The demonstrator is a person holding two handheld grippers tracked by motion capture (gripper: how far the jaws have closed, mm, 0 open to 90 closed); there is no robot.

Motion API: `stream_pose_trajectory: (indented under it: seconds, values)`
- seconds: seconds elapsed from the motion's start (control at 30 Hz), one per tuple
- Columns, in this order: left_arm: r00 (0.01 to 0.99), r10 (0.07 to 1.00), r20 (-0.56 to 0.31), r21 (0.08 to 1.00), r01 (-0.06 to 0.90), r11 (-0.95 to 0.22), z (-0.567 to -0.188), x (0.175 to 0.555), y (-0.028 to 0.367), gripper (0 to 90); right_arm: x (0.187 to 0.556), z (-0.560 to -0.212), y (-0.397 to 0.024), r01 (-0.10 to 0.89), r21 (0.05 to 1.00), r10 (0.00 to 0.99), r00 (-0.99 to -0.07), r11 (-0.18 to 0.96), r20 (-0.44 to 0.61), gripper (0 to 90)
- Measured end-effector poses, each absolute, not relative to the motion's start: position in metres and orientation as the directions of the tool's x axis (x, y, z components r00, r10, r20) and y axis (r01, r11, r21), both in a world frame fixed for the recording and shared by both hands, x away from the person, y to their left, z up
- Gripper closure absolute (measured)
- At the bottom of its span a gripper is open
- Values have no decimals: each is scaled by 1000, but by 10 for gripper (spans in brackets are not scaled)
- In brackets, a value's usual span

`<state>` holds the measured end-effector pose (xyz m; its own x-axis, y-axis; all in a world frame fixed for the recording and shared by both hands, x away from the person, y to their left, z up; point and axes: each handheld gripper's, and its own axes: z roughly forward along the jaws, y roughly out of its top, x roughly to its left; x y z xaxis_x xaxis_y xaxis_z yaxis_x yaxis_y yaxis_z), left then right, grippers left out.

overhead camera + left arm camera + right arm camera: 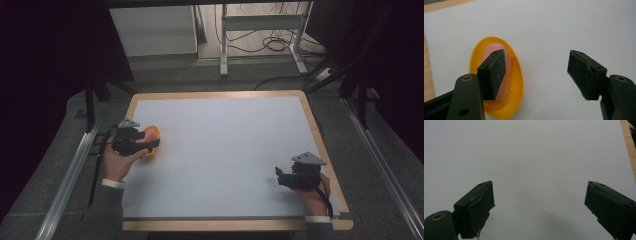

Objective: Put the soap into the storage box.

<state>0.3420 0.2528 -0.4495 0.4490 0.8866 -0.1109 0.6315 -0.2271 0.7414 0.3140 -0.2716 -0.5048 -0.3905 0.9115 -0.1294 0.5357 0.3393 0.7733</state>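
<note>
A: Where is the yellow dish (517,75) located?

B: It is seen lying on the white sheet (225,145) of the worktop (320,135), near the sheet's left edge in the high view. A pale pink piece (507,72) is seen lying inside it; what the piece is cannot be told.

A: How is the left hand-held gripper (536,72) shown?

B: Its jaws are shown spread wide, with bare sheet between them. In the left gripper view the dish is partly covered by one pad, which stands in front of it; whether dish and pad touch cannot be told. Nothing is gripped. In the high view the left hand-held gripper (142,141) is seen just beside the dish, carried by the left hand (120,162).

A: And the right hand-held gripper (539,207)?

B: Its jaws are likewise held wide apart over the plain sheet, and nothing is held. In the high view the right hand-held gripper (279,176) is placed near the right front corner of the sheet, well apart from the dish.
</note>
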Motion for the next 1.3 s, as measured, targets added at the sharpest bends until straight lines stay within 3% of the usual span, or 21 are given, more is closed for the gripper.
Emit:
stream_pose_trajectory:
  seconds: [0.17, 0.73, 1.3]
  values:
    - [472, 877, -92, 761, 601, -244, -456, 325, 247, 314, 314, -505, -271, 536, 773, 911, -393, 340, -129, 86]
    - [453, 871, -189, 718, 669, -191, -521, 284, 247, 298, 314, -506, -268, 535, 769, 907, -399, 350, -135, 86]
    - [454, 867, -208, 715, 675, -182, -530, 280, 246, 279, 314, -507, -265, 530, 764, 902, -405, 366, -151, 86]
